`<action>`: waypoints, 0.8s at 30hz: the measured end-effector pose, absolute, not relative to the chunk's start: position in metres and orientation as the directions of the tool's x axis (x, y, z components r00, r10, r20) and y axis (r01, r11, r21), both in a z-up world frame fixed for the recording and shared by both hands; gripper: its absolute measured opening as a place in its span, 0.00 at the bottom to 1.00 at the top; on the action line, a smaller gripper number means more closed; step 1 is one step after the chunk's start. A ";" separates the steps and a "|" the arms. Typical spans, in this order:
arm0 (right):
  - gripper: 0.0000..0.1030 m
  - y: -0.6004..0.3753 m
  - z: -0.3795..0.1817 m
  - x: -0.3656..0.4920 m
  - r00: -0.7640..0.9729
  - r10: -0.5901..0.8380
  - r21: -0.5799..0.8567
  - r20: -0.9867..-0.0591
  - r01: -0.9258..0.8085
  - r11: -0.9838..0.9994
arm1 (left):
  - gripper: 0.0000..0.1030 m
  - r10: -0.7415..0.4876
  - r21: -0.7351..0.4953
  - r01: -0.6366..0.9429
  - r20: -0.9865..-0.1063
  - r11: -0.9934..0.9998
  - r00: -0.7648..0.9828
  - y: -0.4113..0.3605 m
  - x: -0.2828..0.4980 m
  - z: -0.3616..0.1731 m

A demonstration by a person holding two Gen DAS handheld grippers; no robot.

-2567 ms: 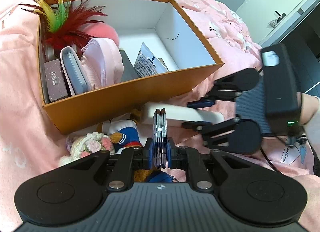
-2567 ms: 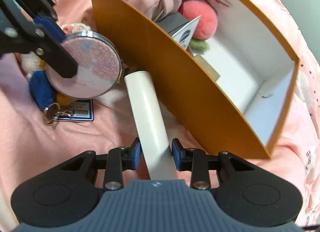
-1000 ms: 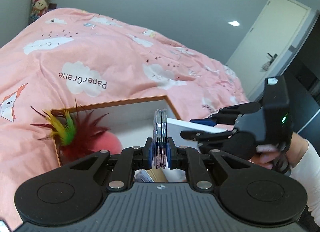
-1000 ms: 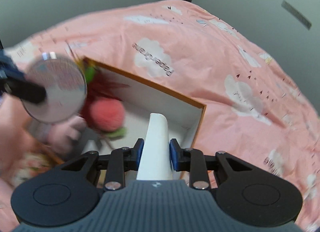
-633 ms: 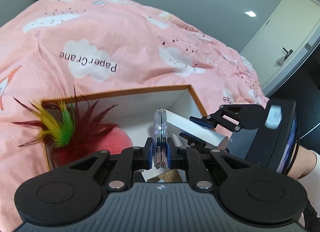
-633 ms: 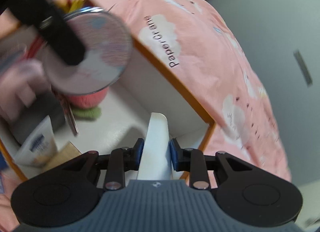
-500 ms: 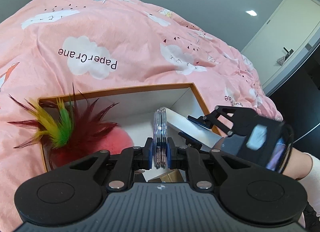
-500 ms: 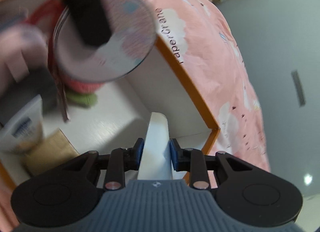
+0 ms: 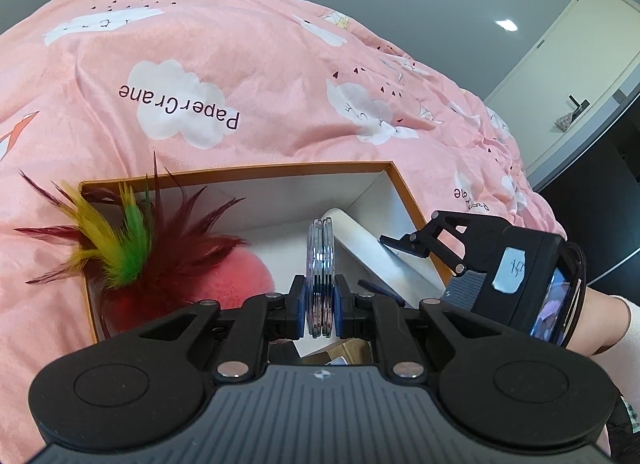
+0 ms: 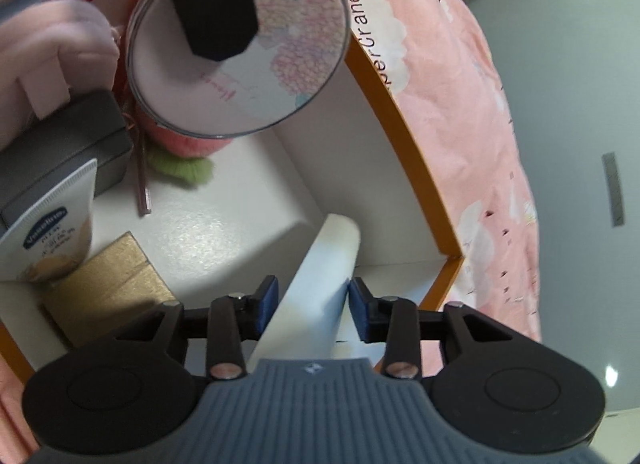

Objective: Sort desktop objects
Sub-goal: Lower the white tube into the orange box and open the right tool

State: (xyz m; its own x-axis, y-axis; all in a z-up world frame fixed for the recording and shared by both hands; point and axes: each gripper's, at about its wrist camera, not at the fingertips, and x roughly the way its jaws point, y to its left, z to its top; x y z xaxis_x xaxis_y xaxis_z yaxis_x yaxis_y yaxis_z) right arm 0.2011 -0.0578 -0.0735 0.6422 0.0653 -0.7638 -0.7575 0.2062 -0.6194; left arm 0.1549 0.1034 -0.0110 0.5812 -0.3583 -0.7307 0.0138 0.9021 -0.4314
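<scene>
Left gripper (image 9: 319,301) pinches a round chrome-rimmed compact mirror with a pink floral face (image 9: 319,276) edge-on at frame centre, above the orange cardboard box with white interior (image 9: 256,172). In the right wrist view the right gripper (image 10: 313,303) has its blue pads spread wider than the white cylindrical tube (image 10: 320,284) between them, gaps showing on both sides, tube tip near the box's far corner at lower right. Bare white floor shows mid-frame; the pink plush ball with red, yellow and green feathers (image 9: 188,272), grey case (image 10: 60,148), Vaseline tube (image 10: 52,232) and gold carton (image 10: 104,284) crowd the left.
</scene>
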 end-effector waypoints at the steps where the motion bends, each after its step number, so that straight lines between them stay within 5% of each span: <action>1: 0.43 -0.057 -0.072 0.200 0.629 0.065 -0.605 -0.775 -0.767 0.212 | 0.14 -0.357 -0.431 0.013 -0.731 0.902 0.582 0.104 0.155 -0.011; 10: 0.45 -0.065 -0.053 0.210 0.511 0.073 -0.464 -0.856 -0.823 0.329 | 0.14 -0.363 -0.439 0.012 -0.727 0.898 0.583 0.105 0.154 -0.010; 16: 0.31 -0.065 -0.045 0.219 0.465 0.074 -0.406 -0.882 -0.832 0.378 | 0.14 -0.367 -0.444 0.011 -0.726 0.896 0.582 0.106 0.155 -0.011; 24: 0.31 -0.065 -0.054 0.221 0.472 0.039 -0.429 -0.881 -0.829 0.358 | 0.14 -0.381 -0.459 0.010 -0.726 0.888 0.572 0.106 0.155 -0.014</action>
State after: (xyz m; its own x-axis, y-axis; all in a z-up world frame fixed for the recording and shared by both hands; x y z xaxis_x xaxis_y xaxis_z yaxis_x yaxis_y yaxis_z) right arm 0.2213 -0.0646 -0.0538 0.4723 0.0388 -0.8806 -0.8295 0.3576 -0.4291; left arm 0.1546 0.1062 -0.0143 0.5724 -0.3813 -0.7259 0.0096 0.8884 -0.4590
